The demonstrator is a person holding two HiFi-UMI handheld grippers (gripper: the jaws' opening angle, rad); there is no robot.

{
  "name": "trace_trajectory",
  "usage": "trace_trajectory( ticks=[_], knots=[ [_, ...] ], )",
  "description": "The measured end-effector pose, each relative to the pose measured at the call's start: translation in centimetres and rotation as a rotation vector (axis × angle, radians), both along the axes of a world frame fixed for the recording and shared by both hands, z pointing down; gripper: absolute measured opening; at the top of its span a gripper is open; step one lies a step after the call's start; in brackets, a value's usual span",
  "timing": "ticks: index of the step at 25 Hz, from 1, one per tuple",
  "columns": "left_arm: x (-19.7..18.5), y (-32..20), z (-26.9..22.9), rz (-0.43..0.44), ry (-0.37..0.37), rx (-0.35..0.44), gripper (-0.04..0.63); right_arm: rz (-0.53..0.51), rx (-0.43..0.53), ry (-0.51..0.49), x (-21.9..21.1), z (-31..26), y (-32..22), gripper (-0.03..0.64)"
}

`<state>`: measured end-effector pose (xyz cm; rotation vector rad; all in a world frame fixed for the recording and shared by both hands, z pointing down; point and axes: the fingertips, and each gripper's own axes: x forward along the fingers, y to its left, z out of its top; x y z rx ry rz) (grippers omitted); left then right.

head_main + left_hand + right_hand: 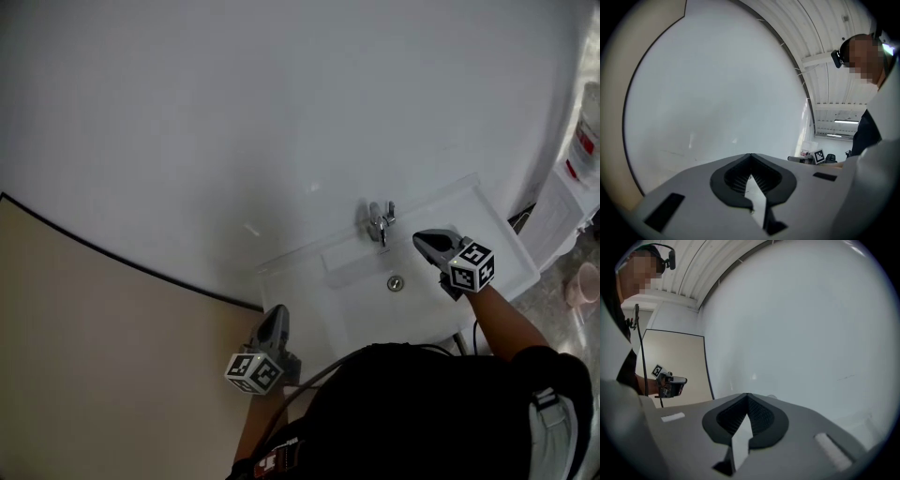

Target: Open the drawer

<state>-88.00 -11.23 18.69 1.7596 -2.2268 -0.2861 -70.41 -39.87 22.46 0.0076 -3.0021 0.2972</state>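
Left gripper (pixel 276 314), jaws pressed together on nothing, facing white wall (pixel 234 112). Right gripper (pixel 422 238), jaws likewise together, over white sink (pixel 305 281), just right of faucet (pixel 380 223).

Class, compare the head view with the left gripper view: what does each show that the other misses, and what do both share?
Head view only: the white washbasin with its chrome tap and round drain. Left gripper view only: a close look at the left gripper, its jaws shut and empty, plus the ribbed white ceiling. Both: the plain white wall, the beige panel and the right gripper.
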Motion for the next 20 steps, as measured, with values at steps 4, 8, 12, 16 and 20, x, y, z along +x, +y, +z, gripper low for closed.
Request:
trace_trajectory(
  ticks=[4,8,12,16,20],
  knots=[
    [-2.2,0.1,-0.3,0.005,-0.031,0.030,0.002,0.035,-0.030,0.031,-0.4,-0.1,0.9,-0.006],
    [-2.9,-0.2,0.0,-0.012,-0.079,0.031,0.002,0.028,-0.013,0.055,-0.3,-0.6,1.0,-0.006],
    [-2.7,-0.4,0.3,-0.020,-0.089,0.035,0.002,0.025,0.017,0.058,0.0,-1.2,0.4,-0.006],
    [-2.7,-0.4,0.3,-0.037,-0.087,0.030,0.002,0.016,0.016,0.050,-0.2,-1.5,0.1,-0.006],
    [-2.4,0.0,0.5,-0.056,-0.084,0.033,0.002,0.015,0.016,0.063,0.0,-1.2,-0.1,-0.006]
  ],
)
